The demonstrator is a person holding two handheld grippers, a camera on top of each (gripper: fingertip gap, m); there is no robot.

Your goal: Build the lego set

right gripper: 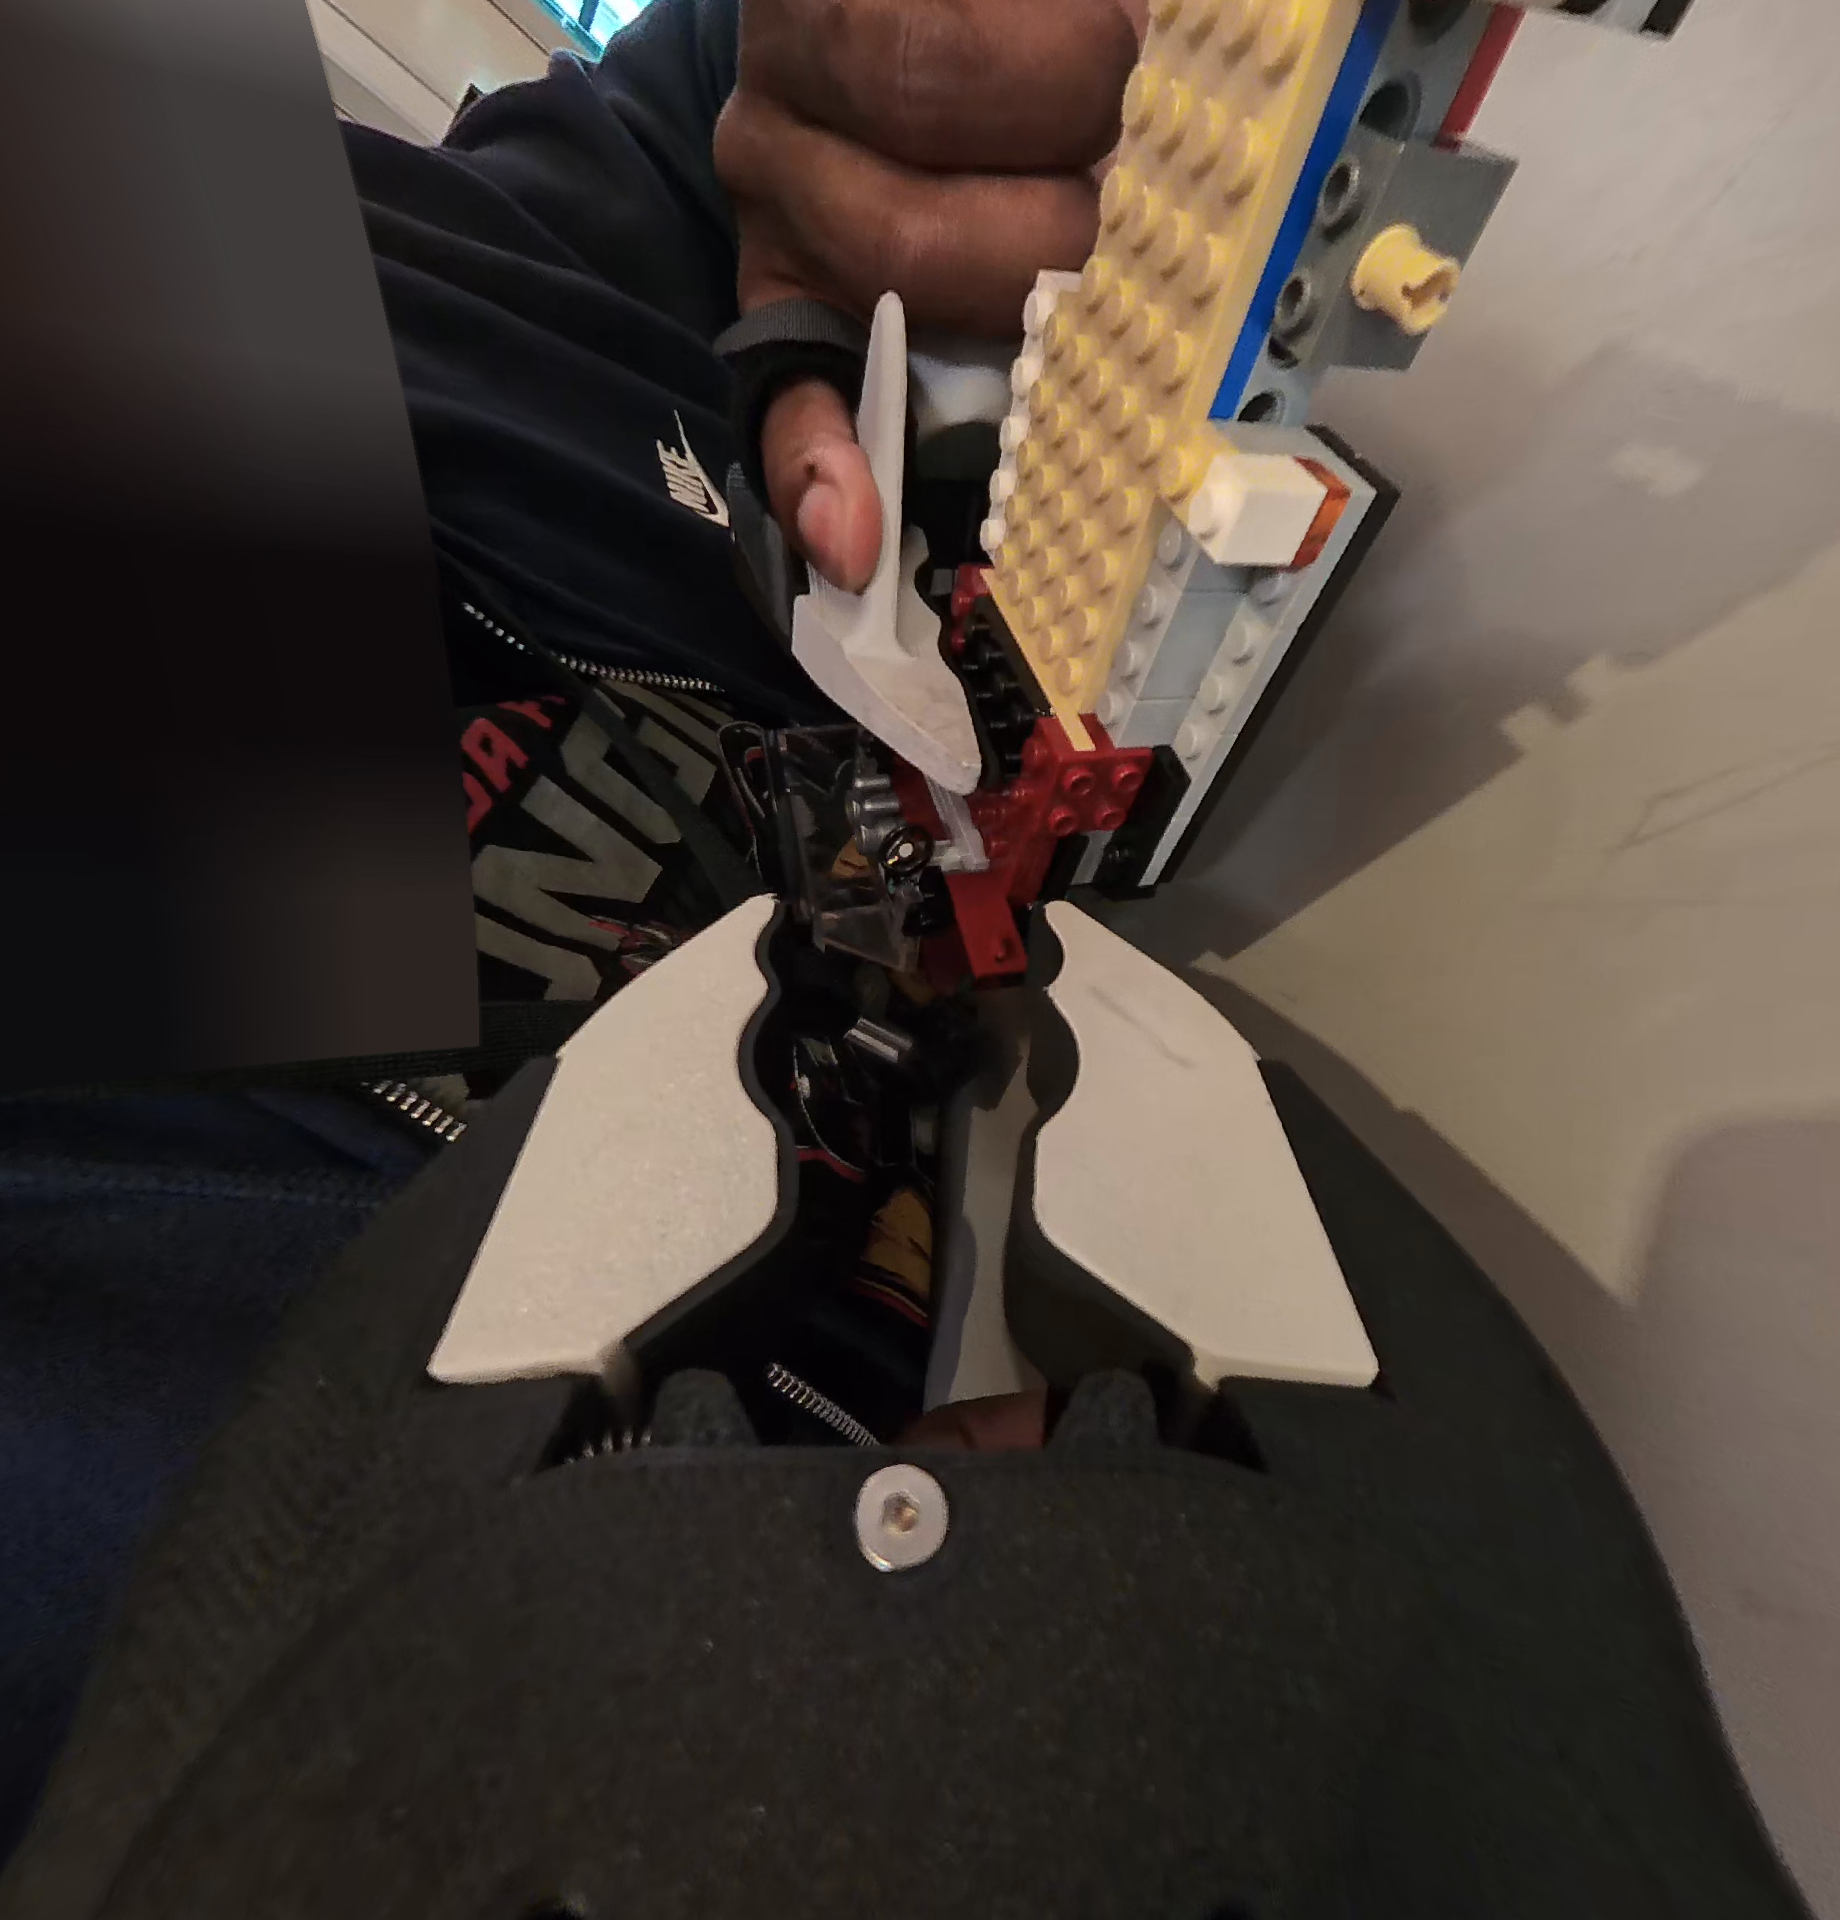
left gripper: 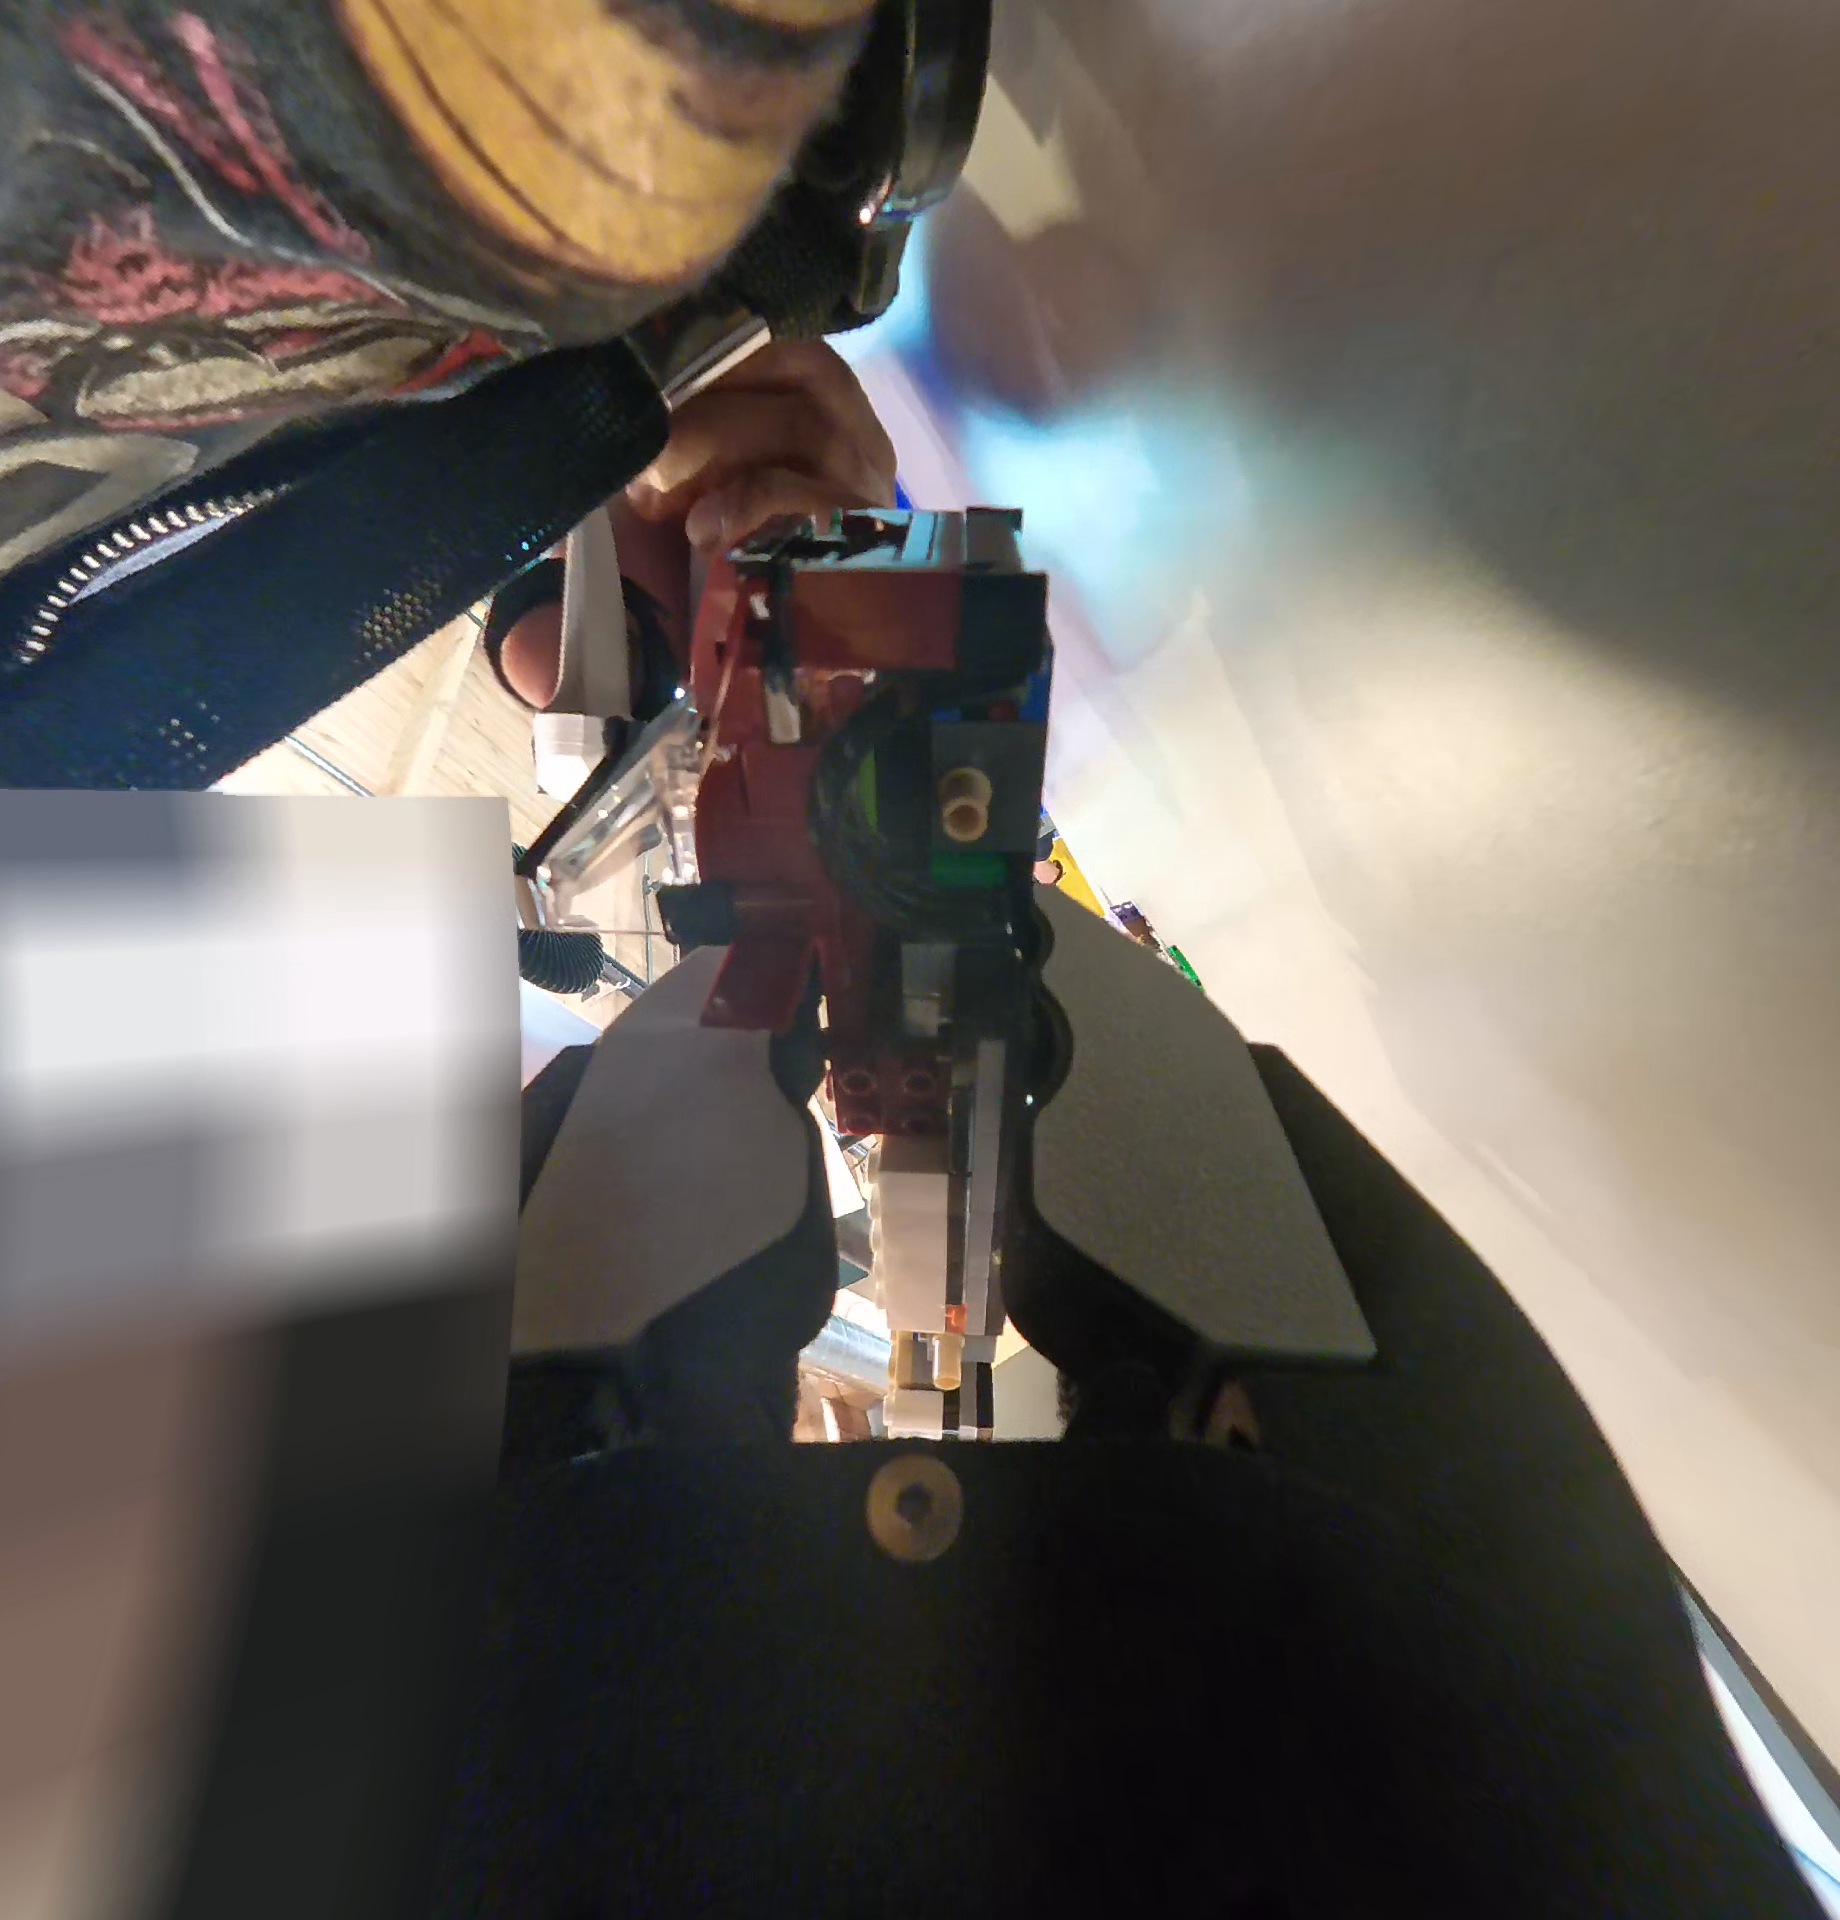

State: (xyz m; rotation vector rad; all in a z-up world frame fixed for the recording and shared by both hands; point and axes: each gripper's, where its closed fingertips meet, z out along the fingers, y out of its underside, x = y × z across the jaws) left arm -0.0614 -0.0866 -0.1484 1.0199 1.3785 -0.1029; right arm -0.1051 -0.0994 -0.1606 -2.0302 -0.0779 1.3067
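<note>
A multicoloured toy-brick vehicle model [left gripper: 895,831], dark red at the cab with a clear windscreen, black tyre and tan pin, stands on end, clamped between the left gripper [left gripper: 921,997] pads. Its tan studded plate [right gripper: 1134,416] (grey, blue and white bricks alongside) runs toward 1 o'clock; its dark red end lies between the right gripper [right gripper: 911,914] fingertips.

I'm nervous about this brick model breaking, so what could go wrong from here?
1. The left claw pinches only the narrow end of the brick model, so the long part could lever loose.
2. The right claw closes around the clear windshield and red bricks; squeezing could pop small pieces off.
</note>
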